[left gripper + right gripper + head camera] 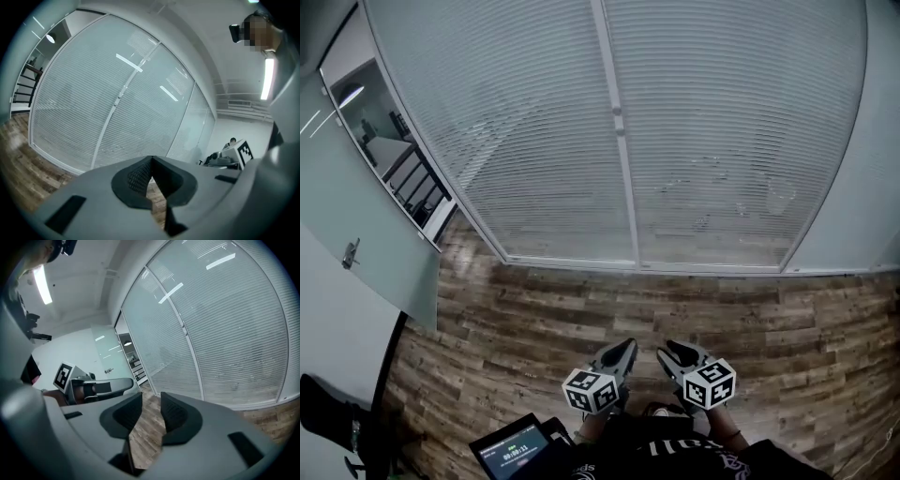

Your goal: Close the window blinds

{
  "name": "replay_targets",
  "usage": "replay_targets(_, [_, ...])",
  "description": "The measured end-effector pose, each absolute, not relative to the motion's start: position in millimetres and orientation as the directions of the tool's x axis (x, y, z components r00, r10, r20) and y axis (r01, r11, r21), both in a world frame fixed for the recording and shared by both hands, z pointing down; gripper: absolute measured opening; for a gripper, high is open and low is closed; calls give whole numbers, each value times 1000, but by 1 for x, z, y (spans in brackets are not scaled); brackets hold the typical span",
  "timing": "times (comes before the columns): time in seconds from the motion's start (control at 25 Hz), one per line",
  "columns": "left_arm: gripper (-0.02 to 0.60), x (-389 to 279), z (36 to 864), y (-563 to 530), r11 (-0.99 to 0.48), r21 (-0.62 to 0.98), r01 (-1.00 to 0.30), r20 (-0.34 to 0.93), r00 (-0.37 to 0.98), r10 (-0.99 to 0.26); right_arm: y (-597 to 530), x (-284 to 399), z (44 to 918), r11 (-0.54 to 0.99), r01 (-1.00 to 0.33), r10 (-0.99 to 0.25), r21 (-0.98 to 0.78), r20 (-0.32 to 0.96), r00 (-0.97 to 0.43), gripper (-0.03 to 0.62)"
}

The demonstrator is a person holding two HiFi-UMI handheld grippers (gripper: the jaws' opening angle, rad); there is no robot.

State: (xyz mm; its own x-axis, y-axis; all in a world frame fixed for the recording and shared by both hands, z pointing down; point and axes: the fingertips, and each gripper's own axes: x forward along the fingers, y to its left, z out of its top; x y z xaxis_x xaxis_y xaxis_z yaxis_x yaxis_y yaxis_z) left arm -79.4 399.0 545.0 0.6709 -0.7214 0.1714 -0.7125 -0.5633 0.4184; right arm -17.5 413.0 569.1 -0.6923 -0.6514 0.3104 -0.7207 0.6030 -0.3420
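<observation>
Though apart, blinds [722,141] ahead of jaws

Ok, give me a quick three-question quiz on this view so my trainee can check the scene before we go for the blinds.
1. True or false: the left gripper is shut with nothing held in it.
2. Pick one. The right gripper is: A) open and empty; B) shut on a cord; C) shut on a slat.
3. Fill the blank: in the head view, the floor between the grippers and the window blinds is made of ___ planks.

Key: 1 true; 2 A; 3 wood.
</observation>
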Motion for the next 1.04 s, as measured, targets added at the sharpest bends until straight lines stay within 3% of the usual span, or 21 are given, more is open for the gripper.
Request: replay_targets(1.04, [5, -193, 535, 447, -667, 379, -642, 135, 751, -646, 454, -141, 552, 550, -775, -722, -312, 289, -629, 133])
